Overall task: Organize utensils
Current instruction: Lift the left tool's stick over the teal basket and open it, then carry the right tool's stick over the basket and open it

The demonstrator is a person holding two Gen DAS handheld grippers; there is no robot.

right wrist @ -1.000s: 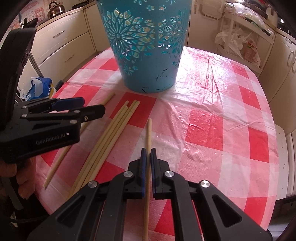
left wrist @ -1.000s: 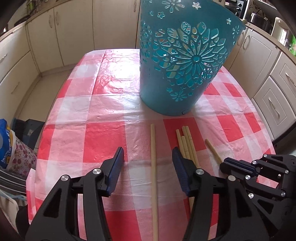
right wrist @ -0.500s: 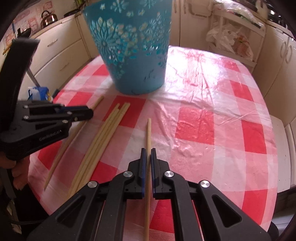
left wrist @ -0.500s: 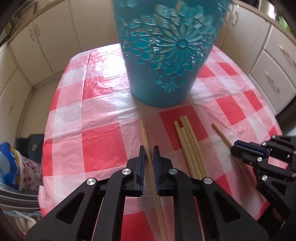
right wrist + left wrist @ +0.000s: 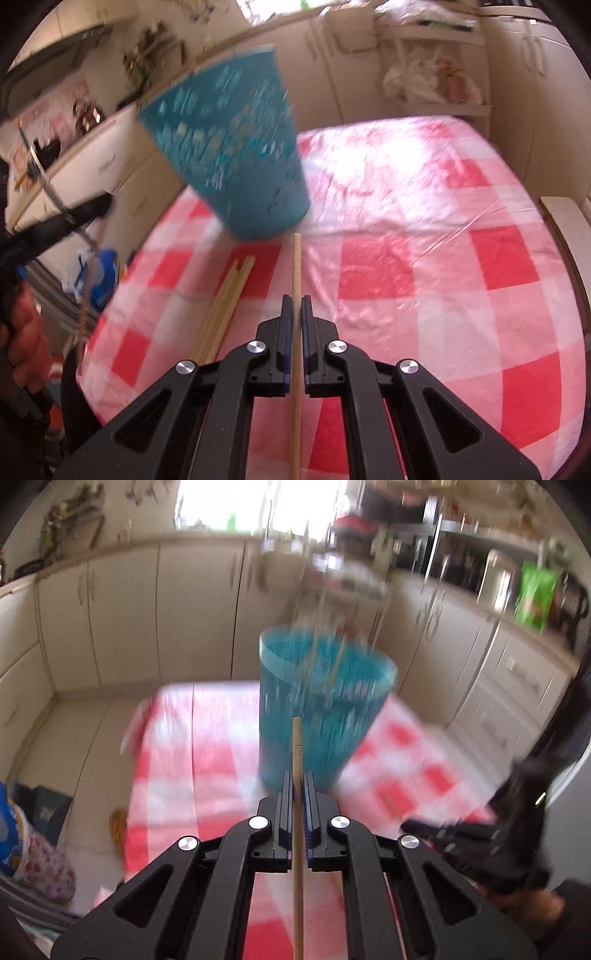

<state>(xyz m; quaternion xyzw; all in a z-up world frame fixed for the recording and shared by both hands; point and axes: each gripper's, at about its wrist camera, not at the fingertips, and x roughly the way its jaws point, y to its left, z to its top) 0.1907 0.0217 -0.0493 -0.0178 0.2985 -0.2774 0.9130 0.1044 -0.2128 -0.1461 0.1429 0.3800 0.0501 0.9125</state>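
My left gripper (image 5: 296,781) is shut on a wooden chopstick (image 5: 297,753) and holds it in the air, tip pointing at the teal cut-out basket (image 5: 325,709), which has a few sticks standing in it. My right gripper (image 5: 296,304) is shut on another chopstick (image 5: 296,266), lifted above the table and pointing toward the basket (image 5: 236,147). Three loose chopsticks (image 5: 229,299) lie side by side on the red-and-white checked tablecloth (image 5: 424,258), left of the right gripper. The left gripper shows blurred at the left edge of the right wrist view (image 5: 55,225).
Cream kitchen cabinets (image 5: 122,613) surround the table. A counter with appliances and a green box (image 5: 535,594) runs at the right. Bags (image 5: 22,853) sit on the floor to the left. A shelf with plastic bags (image 5: 428,81) stands behind the table.
Both grippers have risen from the table with their chopsticks and tilted upward. The left gripper closed on its chopstick one second ago. Both views are motion-blurred now.
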